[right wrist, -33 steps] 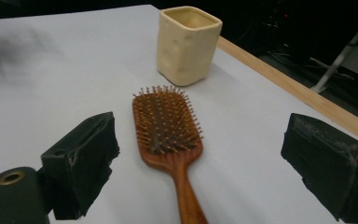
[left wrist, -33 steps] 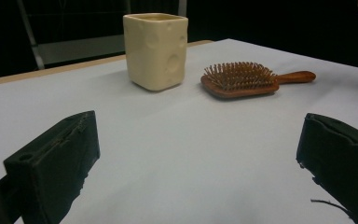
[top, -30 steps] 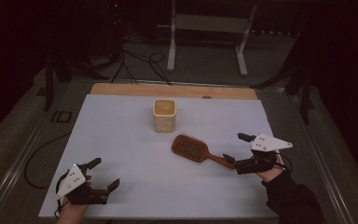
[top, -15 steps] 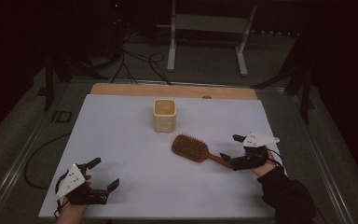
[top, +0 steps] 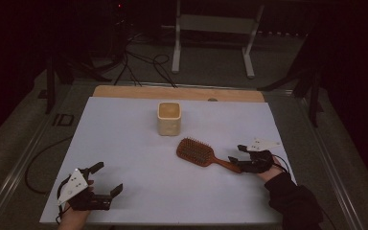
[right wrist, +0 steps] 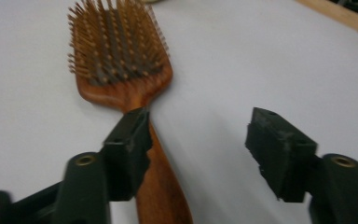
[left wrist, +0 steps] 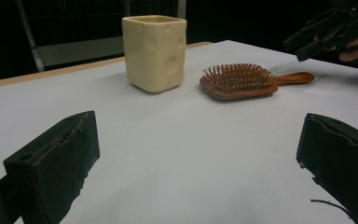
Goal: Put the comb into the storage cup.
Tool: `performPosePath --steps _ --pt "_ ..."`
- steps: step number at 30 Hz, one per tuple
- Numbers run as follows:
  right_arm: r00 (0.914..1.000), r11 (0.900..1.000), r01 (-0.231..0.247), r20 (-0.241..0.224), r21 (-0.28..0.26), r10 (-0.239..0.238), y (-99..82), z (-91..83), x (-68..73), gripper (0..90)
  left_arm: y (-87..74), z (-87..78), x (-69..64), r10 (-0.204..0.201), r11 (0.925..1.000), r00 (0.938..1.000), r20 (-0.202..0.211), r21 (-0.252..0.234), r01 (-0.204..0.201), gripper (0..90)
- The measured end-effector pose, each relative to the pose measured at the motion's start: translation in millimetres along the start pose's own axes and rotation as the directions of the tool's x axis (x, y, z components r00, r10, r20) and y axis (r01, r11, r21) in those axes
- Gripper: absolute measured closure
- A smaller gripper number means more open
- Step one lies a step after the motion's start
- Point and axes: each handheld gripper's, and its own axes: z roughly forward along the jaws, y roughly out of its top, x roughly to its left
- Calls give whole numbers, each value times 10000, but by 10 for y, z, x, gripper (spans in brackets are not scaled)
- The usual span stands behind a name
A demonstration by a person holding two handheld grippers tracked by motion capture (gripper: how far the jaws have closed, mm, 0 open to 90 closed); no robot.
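A wooden paddle hairbrush (top: 196,152) lies bristles up right of the table's middle, its handle pointing to the right. My right gripper (top: 235,154) is low at that handle. In the right gripper view (right wrist: 200,135) the handle (right wrist: 161,186) runs between the jaws, close against one pad and well apart from the other. These jaws have just been closing and still stand open. My left gripper (top: 108,177) rests open near the front left edge, nothing between its jaws (left wrist: 196,154). The hairbrush (left wrist: 237,81) and the right gripper (left wrist: 303,42) show far off in the left gripper view.
A cream square cup (top: 168,118) with dimpled sides stands upright behind the brush, also in the left gripper view (left wrist: 154,51). The table has a white mat (top: 124,134) and a wooden strip along its far edge. A metal stand and cables sit on the floor beyond.
My right gripper has sunk to the brush handle and its jaws have narrowed around it. The left gripper, brush and cup have stayed put.
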Motion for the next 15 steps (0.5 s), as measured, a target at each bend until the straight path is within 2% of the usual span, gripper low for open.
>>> performPosePath --steps 2,5,6,7,9,10,11,13,15 --pt "9999 9999 -93 89 134 92 -25 21 -17 465 -3 0 -3 -33 10000 10000 -7 14 33 1" --pt "9995 9990 0 313 455 -14 -65 59 -34 590 0 -1 -2 0 10000 10000 -10 -6 0 1" --pt "9995 9990 0 313 455 -14 -65 59 -34 590 0 -1 -2 0 10000 10000 -10 -6 0 1" --pt "9987 9968 155 467 781 -192 -109 93 -41 698 -5 1 -1 -40 10000 10000 -15 29 40 1" --pt "9984 9954 218 504 933 -265 -129 106 -36 755 -3 2 -3 -22 10000 10000 0 13 22 1" --pt "9984 9954 218 504 933 -265 -129 106 -36 755 -3 2 -3 -22 10000 10000 0 13 22 1" --pt "9980 9932 365 480 1103 -420 -146 119 -34 842 -3 3 -2 -7 10000 10000 -16 13 7 1" --pt "9972 9902 501 487 1305 -569 -154 129 -31 893 -7 3 -2 -35 10000 10000 -17 55 35 1" --pt "9973 9889 554 399 1380 -614 -160 138 -28 899 -6 3 -3 -9 10000 10000 -18 60 9 1"
